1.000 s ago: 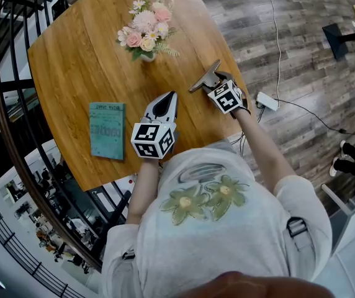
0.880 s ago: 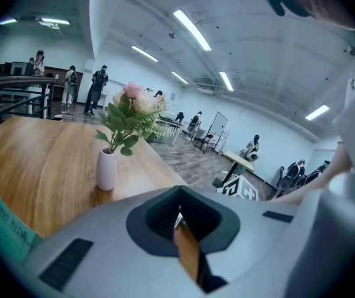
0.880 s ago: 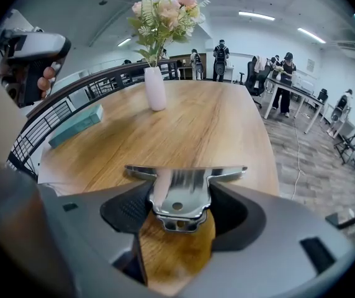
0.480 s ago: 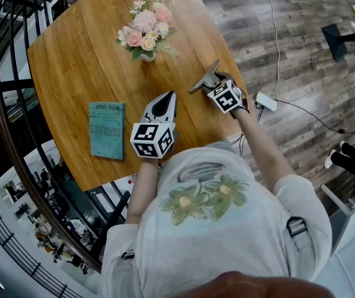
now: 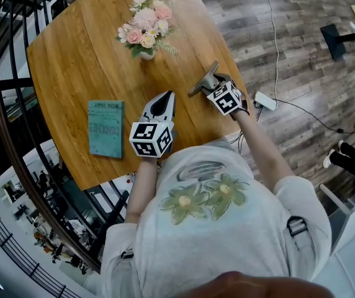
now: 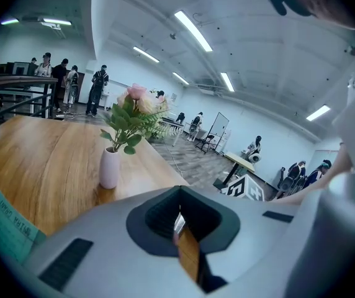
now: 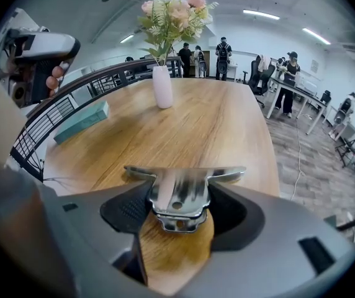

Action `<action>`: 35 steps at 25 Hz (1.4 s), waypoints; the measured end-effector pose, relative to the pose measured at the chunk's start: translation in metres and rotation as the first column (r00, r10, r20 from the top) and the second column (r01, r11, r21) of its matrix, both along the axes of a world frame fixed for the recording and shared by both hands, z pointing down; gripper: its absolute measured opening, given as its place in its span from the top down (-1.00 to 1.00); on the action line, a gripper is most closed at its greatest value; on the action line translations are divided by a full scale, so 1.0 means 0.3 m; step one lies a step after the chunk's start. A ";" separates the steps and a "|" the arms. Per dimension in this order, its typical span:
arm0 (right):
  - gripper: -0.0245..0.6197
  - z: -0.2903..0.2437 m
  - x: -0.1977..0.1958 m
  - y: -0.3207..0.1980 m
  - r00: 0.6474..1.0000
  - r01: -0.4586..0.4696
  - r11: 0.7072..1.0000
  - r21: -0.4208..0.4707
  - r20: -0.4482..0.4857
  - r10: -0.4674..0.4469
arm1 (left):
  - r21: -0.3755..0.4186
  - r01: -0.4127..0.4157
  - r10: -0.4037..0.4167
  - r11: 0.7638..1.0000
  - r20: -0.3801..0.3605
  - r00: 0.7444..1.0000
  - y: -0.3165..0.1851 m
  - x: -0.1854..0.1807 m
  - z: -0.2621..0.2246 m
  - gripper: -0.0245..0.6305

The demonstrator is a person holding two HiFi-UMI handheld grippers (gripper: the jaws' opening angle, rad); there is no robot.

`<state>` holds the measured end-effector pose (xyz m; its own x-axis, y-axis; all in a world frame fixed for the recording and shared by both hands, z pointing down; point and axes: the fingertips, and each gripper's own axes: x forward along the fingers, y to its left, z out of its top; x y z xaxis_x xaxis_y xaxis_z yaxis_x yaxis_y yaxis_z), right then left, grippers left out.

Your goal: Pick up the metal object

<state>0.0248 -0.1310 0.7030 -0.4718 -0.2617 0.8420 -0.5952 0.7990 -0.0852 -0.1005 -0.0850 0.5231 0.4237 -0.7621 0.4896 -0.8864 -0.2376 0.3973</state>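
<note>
Your right hand-held gripper [image 7: 176, 211] is clamped on the metal clip [image 7: 180, 191], pads squeezing its narrow shiny body while the wide wings stick out front. The clip sits over the worktop [image 5: 72, 61] close to its right edge; I can't tell if it's clear of the wood yet. Your left hand-held gripper [image 6: 179, 219] is closed with nothing in it.

My worry: smooth metal on a small contact patch. Tilt or jerk your wrist and the clip could pivot or squirt out, and this near the edge it'd likely hit the floor.
</note>
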 end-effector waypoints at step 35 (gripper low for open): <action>0.04 -0.295 0.012 0.074 0.990 -0.046 0.994 0.095 0.134 0.033 | 0.018 0.001 -0.002 1.000 0.034 0.999 0.033 -0.043 -0.026 0.88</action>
<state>0.0284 -0.1087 0.6144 -0.5649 -0.3604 0.7423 -0.6153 0.7834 -0.0880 -0.1134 -0.0752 0.5152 0.4059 -0.7715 0.4900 -0.8996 -0.2428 0.3629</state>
